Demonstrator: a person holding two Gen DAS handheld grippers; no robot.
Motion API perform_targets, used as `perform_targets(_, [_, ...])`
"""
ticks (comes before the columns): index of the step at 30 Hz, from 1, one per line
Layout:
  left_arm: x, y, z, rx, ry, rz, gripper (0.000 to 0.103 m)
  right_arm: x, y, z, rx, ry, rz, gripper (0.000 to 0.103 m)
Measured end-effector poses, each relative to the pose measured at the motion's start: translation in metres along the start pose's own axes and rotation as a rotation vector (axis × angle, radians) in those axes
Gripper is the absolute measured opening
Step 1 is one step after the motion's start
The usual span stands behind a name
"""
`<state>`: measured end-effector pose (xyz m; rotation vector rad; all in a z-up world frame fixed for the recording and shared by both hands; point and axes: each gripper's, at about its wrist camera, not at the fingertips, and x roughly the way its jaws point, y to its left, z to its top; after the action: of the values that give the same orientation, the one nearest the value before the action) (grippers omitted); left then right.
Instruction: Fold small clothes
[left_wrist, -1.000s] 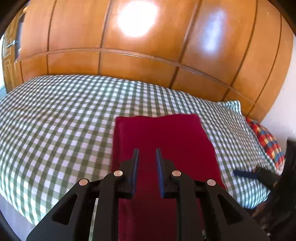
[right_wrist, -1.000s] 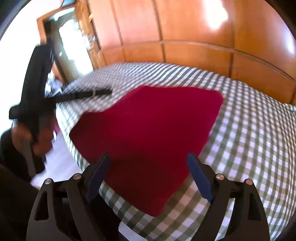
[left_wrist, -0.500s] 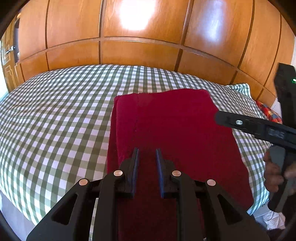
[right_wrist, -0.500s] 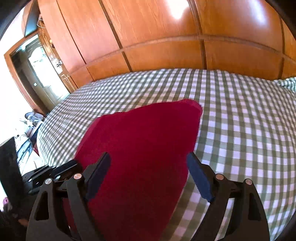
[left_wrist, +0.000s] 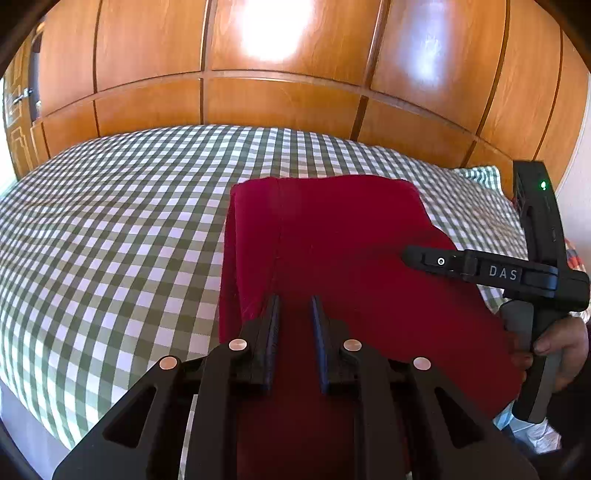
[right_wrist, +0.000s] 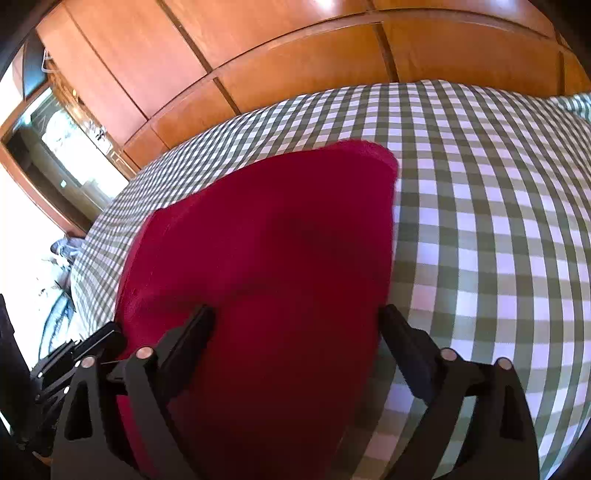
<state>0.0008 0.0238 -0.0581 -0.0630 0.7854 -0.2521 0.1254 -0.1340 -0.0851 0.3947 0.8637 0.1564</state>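
Starting at the left: green-and-white gingham bedspread (left_wrist: 110, 221), backed by glossy wooden wardrobe panels (left_wrist: 277, 103). Nothing altered there.

Next, the left gripper (left_wrist: 294, 299), poised over the near left part of the red garment (left_wrist: 332, 229). Fingers narrow, only a slim gap between them, same as a second ago. Cannot tell whether any cloth is pinched.

In the middle, the garment itself, lying flat on the near side of the bed. Already folded into a long panel, with a seam or folded edge running down its left side and the near end hanging past the mattress edge.

At the right, the real change: the right gripper (right_wrist: 295, 317), a second ago high and well back, now down low at the garment's near right edge. Fingers spread wide, one over red cloth, the other at the boundary with the gingham. Holding nothing yet.

Probably lining up the next fold: closing on that edge, then carrying the near end toward the far end.
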Motion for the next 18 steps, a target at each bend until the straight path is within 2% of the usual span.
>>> perform_targets(3, [-0.017, 0.010, 0.001, -0.041, -0.045, -0.020, 0.016, -0.019, -0.006, -0.006, 0.016, -0.014, 0.008, 0.096])
perform_targets(4, [-0.023, 0.015, 0.002, -0.063, -0.060, -0.023, 0.024, -0.025, -0.008, -0.008, 0.024, -0.014, 0.020, 0.096])
perform_targets(5, [-0.029, 0.024, 0.003, -0.099, -0.072, -0.026, 0.045, -0.030, -0.010, -0.009, 0.034, -0.013, 0.034, 0.096])
perform_targets(7, [-0.032, 0.038, 0.003, -0.155, -0.080, -0.045, 0.059, -0.041, -0.018, -0.015, 0.063, -0.009, 0.077, 0.096])
perform_targets(9, [-0.029, 0.049, 0.006, -0.201, -0.056, -0.064, 0.059, -0.048, -0.028, -0.020, 0.103, 0.001, 0.120, 0.096])
perform_targets(12, [-0.016, 0.056, 0.011, -0.247, 0.001, -0.136, 0.067, -0.050, -0.043, -0.032, 0.178, 0.043, 0.222, 0.096])
perform_targets(18, [0.018, 0.061, 0.022, -0.264, 0.098, -0.210, 0.067, -0.051, -0.053, -0.049, 0.218, 0.074, 0.318, 0.096])
